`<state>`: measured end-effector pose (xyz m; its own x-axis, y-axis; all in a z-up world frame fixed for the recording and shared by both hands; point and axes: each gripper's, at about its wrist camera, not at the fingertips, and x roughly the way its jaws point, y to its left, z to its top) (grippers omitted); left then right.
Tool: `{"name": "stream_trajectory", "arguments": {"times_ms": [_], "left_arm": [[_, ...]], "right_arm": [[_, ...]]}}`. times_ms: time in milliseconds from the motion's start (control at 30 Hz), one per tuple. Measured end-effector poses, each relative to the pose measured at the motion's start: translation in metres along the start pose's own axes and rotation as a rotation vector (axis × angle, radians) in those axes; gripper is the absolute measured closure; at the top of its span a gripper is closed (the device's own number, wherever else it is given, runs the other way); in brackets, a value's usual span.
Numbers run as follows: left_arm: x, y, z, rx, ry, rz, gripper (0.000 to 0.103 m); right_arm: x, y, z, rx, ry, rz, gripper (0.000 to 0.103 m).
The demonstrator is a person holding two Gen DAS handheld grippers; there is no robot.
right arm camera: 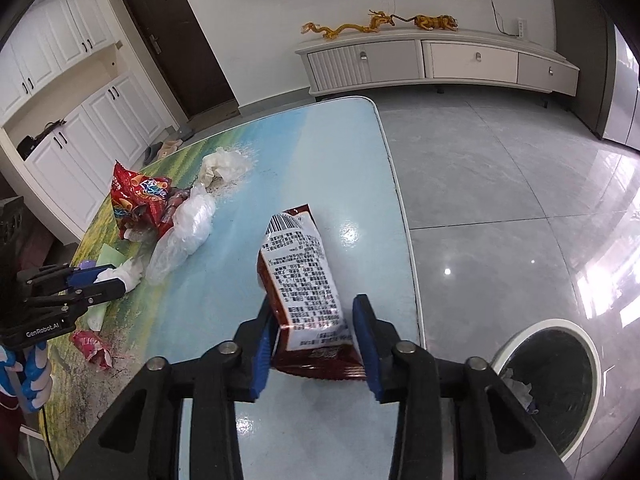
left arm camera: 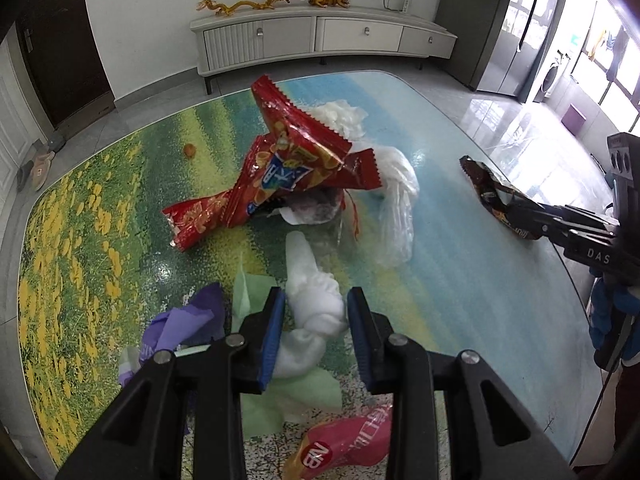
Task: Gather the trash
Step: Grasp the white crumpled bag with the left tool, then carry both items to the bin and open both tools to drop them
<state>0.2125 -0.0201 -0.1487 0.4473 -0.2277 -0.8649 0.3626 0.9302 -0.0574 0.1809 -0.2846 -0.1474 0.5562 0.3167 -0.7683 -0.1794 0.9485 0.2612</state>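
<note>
My left gripper is open, its blue pads either side of a crumpled white tissue on the table. A red snack bag, a clear plastic bag, purple paper, green paper and a pink wrapper lie around it. My right gripper stands around a brown snack wrapper with white printed text, its pads close to the wrapper's sides near the table's right edge. The wrapper also shows in the left wrist view.
A round trash bin with a white rim stands on the floor to the right of the table. A second white tissue lies farther back. A small orange ball sits on the table. A TV cabinet lines the far wall.
</note>
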Motion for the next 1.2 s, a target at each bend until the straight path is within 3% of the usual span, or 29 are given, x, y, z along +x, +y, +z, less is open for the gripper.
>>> {"name": "stream_trajectory", "arguments": {"times_ms": [167,500,733,900,1200], "left_arm": [[-0.005,-0.004,0.003,-0.015,-0.031,-0.001,0.080],[-0.058,0.001,-0.001,-0.092,-0.139,-0.057,0.081],[-0.101,-0.019,-0.005,-0.104,-0.216,-0.132,0.081],[-0.122,-0.054,0.005,-0.065,-0.255,-0.207,0.081],[-0.107,-0.171,0.045,0.090,-0.221,-0.371,0.081]], "right_arm": [[-0.006,0.008,-0.006,-0.040,-0.007,0.026,0.075],[-0.046,0.030,-0.011,-0.063,-0.089,0.096,0.076],[-0.086,0.031,-0.016,-0.062,-0.162,0.100,0.076],[-0.119,0.003,-0.027,0.004,-0.217,0.067,0.076],[-0.166,-0.097,-0.065,0.206,-0.254,-0.124,0.076]]}}
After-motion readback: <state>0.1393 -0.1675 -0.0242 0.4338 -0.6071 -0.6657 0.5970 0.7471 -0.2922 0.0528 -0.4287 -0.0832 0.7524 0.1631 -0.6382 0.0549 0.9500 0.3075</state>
